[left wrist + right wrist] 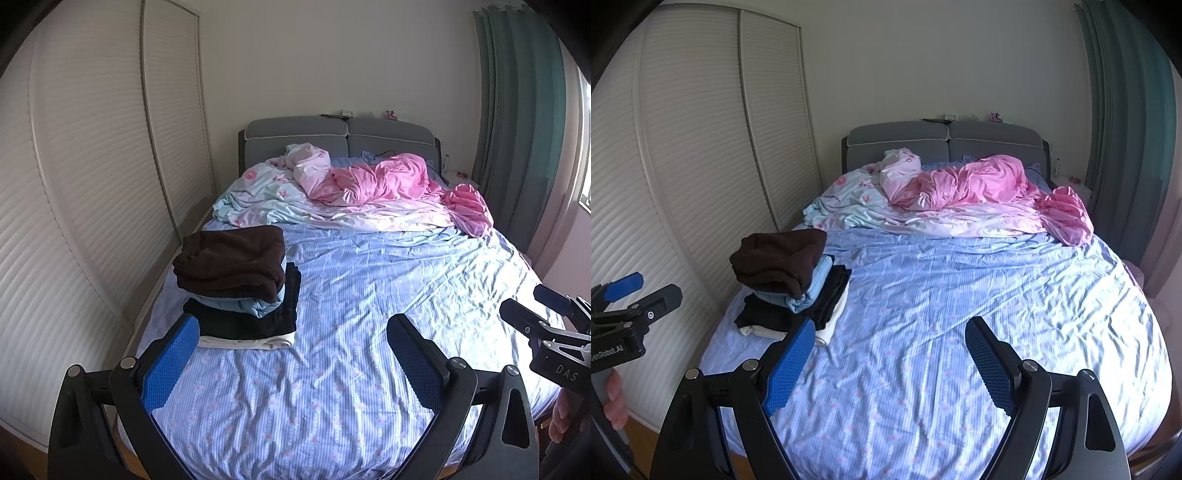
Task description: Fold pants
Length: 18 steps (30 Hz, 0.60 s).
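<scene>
A stack of folded clothes sits on the left side of the bed: dark brown pants (pixel 231 260) (pixel 777 258) on top, then a light blue garment (pixel 240 304) (pixel 809 291), black ones (pixel 240 323) (pixel 827 295), and a white one (pixel 258 341) (pixel 827 330) at the bottom. My left gripper (pixel 293 332) is open and empty, held above the near end of the bed just in front of the stack. My right gripper (pixel 890 336) is open and empty over the near bed, right of the stack. Each gripper shows at the edge of the other's view.
The bed has a striped blue sheet (pixel 369 314) (pixel 960 295). A crumpled pink and pale blue duvet (pixel 369 184) (pixel 960 192) lies by the grey headboard (pixel 340 136). White louvred wardrobe doors (pixel 92 184) run along the left. Green curtains (pixel 517 110) hang at the right.
</scene>
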{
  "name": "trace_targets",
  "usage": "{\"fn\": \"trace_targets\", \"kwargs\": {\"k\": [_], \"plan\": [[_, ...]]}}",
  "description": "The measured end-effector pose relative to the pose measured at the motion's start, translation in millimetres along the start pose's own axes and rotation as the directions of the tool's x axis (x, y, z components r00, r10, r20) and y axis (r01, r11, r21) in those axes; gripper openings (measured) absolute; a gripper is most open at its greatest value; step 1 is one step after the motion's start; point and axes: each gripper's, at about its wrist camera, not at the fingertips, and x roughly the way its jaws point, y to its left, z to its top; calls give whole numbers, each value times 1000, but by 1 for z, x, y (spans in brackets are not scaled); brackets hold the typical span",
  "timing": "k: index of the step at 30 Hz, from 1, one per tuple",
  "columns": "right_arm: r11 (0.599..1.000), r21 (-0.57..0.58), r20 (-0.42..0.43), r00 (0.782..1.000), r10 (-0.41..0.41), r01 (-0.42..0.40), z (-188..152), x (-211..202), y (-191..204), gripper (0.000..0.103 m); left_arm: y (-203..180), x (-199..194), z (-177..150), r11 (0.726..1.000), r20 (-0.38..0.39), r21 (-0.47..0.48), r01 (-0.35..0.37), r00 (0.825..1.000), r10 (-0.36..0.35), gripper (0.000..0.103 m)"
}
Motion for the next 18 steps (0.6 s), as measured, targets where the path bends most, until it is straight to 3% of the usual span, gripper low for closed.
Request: {"fn": "trace_targets", "kwargs": {"k": [18], "plan": [[1000, -3, 0, 1000, 1, -1, 3, 2, 0, 84, -2, 2, 3, 1000, 2, 2, -5, 1000, 5, 103]]}}
